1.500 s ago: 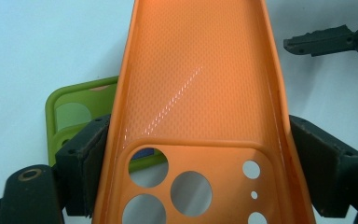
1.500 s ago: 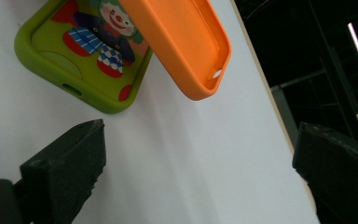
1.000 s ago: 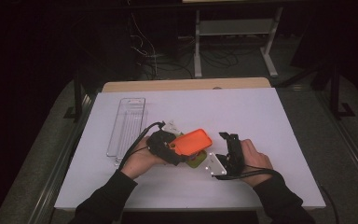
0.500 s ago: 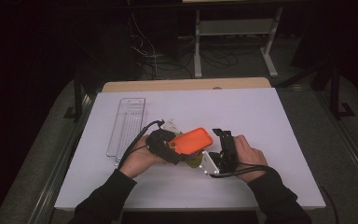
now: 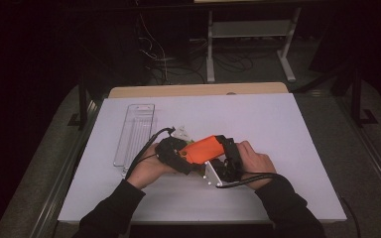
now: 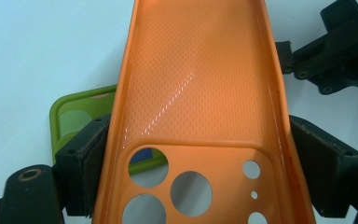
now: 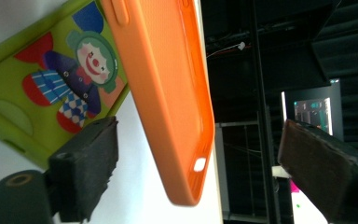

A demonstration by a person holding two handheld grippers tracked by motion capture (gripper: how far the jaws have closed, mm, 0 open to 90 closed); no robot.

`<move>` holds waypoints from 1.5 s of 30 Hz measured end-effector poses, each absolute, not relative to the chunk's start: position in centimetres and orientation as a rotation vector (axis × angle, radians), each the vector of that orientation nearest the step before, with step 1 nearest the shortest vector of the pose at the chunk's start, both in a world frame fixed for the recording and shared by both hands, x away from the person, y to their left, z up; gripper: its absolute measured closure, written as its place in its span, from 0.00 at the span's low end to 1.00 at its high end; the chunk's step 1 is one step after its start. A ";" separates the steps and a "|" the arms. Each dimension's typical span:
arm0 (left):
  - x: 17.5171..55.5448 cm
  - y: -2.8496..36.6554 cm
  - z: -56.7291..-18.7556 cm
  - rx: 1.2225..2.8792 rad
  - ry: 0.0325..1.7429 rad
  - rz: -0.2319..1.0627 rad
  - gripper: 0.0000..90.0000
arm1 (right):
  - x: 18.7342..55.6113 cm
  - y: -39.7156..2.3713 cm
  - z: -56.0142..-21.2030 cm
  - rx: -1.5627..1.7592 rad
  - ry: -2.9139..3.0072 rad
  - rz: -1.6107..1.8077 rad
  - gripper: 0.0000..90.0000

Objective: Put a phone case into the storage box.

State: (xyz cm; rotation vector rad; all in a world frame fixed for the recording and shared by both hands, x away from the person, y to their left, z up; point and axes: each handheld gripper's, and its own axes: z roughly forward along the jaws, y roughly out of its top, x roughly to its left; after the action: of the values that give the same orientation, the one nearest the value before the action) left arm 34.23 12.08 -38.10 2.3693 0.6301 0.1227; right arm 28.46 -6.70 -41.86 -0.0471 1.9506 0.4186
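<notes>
Two phone cases, two grippers, one clear tray.

Your left gripper (image 6: 196, 186) clamps the orange case (image 6: 196, 84) across its camera end; that view shows its textured inside and, at 9 o'clock, the green case (image 6: 74, 112) flat on the table (image 5: 287, 129). Your right gripper (image 7: 200, 158) view adds the green case's clown print; its jaws, just closing, still stand wide around the orange case's free end without touching. From above, the tray (image 5: 135, 134) lies at 10 o'clock.
</notes>
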 end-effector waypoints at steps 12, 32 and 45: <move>34.3 12.2 -38.1 2.368 0.622 0.119 0.17 | 28.2 -6.3 -42.5 -0.145 1.898 0.382 0.29; 34.2 12.2 -38.0 2.372 0.608 0.121 0.17 | 27.6 -6.1 -43.5 -0.216 1.868 0.351 0.65; 34.2 12.2 -38.0 2.372 0.608 0.121 0.17 | 27.4 -6.1 -43.5 -0.242 1.883 0.332 0.83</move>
State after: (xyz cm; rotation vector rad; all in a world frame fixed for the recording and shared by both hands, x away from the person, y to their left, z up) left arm 34.16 12.22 -38.02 2.3720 0.6078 0.1205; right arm 27.37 -6.07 -43.46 -0.2424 1.8833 0.3319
